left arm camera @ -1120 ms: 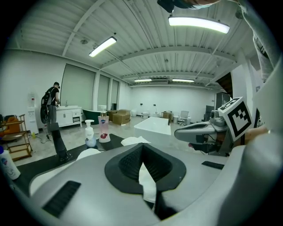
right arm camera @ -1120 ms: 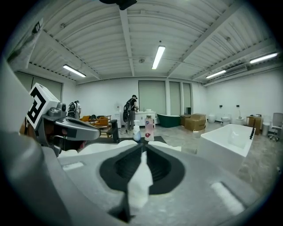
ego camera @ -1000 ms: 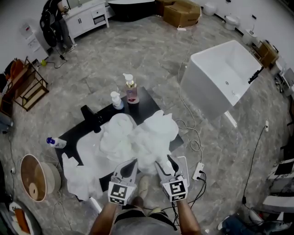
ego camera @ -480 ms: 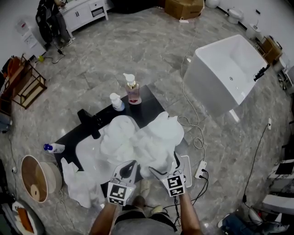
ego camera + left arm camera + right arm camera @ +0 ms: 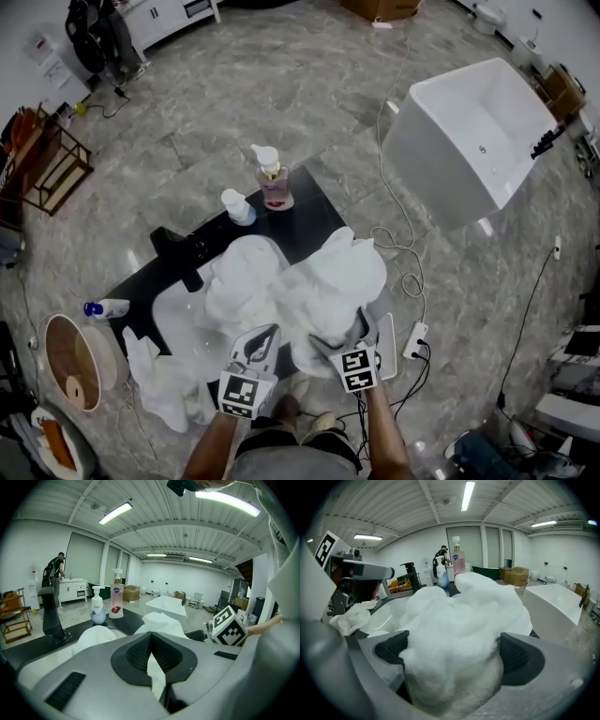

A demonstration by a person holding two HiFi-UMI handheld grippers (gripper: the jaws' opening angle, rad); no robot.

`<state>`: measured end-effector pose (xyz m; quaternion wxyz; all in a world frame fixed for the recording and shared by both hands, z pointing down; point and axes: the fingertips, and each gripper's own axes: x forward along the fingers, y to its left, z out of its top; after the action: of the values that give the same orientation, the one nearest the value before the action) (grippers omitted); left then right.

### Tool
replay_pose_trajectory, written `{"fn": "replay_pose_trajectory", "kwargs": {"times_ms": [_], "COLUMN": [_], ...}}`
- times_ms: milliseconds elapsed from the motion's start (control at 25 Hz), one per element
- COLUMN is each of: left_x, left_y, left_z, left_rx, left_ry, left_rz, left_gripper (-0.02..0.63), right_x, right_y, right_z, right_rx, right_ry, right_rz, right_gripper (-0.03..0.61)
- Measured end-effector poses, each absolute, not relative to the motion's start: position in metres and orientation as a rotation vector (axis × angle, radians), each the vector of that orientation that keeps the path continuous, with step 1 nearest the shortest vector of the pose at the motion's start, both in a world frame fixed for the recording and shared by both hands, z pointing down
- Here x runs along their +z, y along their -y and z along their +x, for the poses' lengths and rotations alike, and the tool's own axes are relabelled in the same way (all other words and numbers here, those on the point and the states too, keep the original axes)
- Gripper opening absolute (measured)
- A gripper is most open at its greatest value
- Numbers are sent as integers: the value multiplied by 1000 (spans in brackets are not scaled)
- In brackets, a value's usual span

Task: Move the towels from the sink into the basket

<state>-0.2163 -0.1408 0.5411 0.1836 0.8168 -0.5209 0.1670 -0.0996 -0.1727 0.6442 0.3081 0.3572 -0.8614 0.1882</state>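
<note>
Counting towels — two white heaps in the sink, a third drooping off the counter left of the sink. None shows in the basket farther left, so I judge nothing delivered yet. Your right gripper, jaws just opened wide, straddles the sink's right heap, tilted downward — your left gripper beside it is closed.

Bathroom-fixture showroom: freestanding bathtub, sink.

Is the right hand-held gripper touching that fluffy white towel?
Touching. The right gripper view shows the towel heaped between the right hand-held gripper's jaws, against both pads; the jaws have just been opening.
</note>
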Motion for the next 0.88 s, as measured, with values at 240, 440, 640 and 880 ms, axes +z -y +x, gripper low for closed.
{"fn": "replay_pose_trajectory", "kwargs": {"times_ms": [240, 440, 640, 880], "left_x": [555, 567, 565, 558], "left_y": [150, 153, 155, 154], "left_z": [-220, -221, -219, -222], "left_rx": [475, 478, 487, 474], "left_ry": [1461, 1463, 1456, 1475], "left_rz": [2275, 2253, 2260, 2262], "left_gripper": [9, 9, 9, 9], "right_x": [660, 662, 661, 657], "right_y": [177, 181, 179, 170], "right_z": [-99, -100, -101, -107], "right_rx": [509, 474, 460, 500], "right_ry": [2232, 2211, 2187, 2182], "right_rz": [932, 913, 887, 847], "right_gripper": [594, 592, 545, 257]}}
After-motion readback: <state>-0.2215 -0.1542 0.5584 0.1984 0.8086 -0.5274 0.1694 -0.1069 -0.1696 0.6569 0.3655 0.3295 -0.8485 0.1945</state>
